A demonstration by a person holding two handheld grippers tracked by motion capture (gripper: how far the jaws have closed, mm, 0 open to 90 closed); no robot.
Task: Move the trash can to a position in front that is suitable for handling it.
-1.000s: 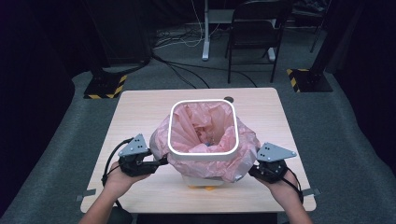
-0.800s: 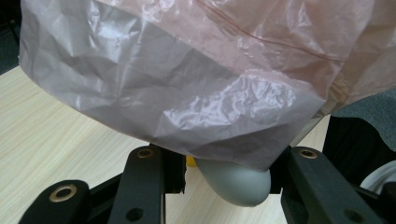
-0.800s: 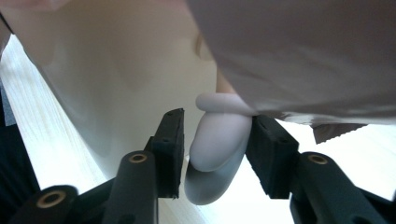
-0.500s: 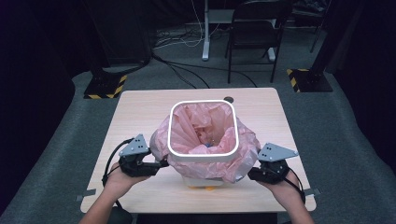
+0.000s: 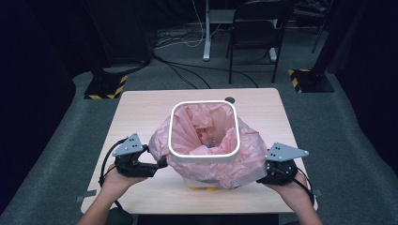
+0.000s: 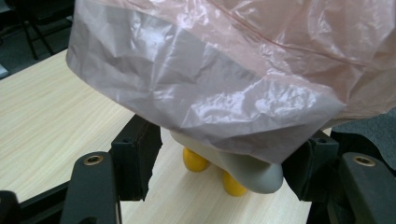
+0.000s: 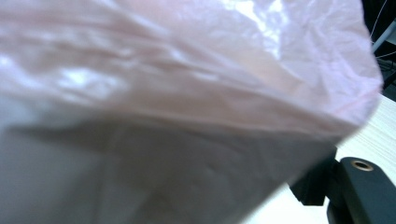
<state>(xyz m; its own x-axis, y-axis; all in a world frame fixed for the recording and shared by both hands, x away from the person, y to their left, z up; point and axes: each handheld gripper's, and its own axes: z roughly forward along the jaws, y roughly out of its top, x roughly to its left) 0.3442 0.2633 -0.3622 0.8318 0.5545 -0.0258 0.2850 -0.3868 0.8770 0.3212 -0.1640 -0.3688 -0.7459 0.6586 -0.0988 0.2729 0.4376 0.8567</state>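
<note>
A thin pink plastic bag [image 5: 206, 157] lines a small white square bin [image 5: 204, 155] standing near the front middle of the pale wooden table [image 5: 141, 110]. Its loose edge hangs down outside. The left gripper [image 5: 159, 164] and right gripper [image 5: 260, 174] sit beside it, jaws just opened wide, holding nothing.

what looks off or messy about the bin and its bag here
The pink bag is folded over the white rim unevenly: it billows out in loose, crumpled folds down the sides of the bin. Nothing looks spilled or torn. The left gripper and the right gripper sit beside the bag, jaws just opened.
</note>
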